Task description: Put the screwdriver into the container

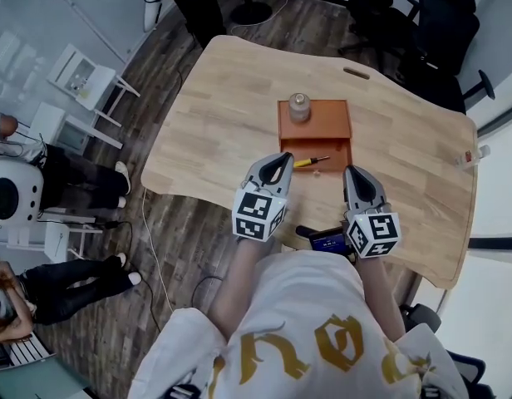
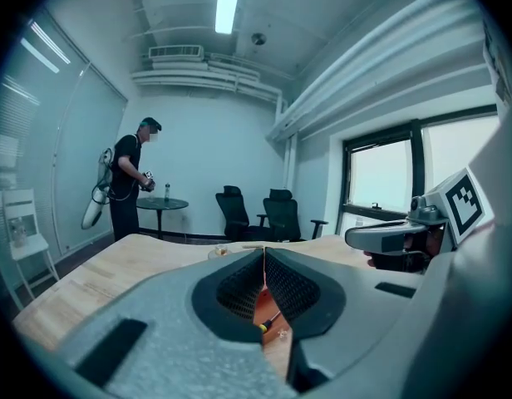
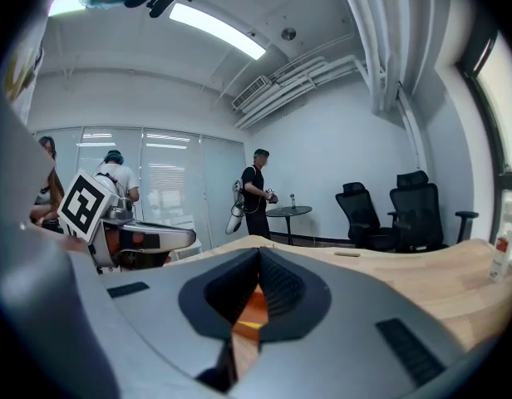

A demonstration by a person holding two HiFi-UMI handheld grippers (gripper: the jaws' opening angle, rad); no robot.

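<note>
The left gripper (image 1: 282,160) and the right gripper (image 1: 352,173) are held with jaws pressed together, empty; the screwdriver (image 1: 311,161) is seen lying in the orange container (image 1: 314,127).

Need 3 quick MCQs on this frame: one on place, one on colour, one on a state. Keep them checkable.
1. Where does the screwdriver lie?
A. between the right gripper's jaws
B. on the near part of the orange container
C. on the floor

2. What colour is its handle?
A. yellow
B. blue
C. green

3. How do the jaws of the left gripper stand?
A. wide apart
B. closed on a jar
C. together, with nothing between them

Key:
1. B: the head view shows it on the orange surface, just ahead of both grippers.
2. A: the handle shows yellow in the head view and in the left gripper view.
3. C: the left gripper view shows the two pads meeting, with the screwdriver lying beyond them.
</note>
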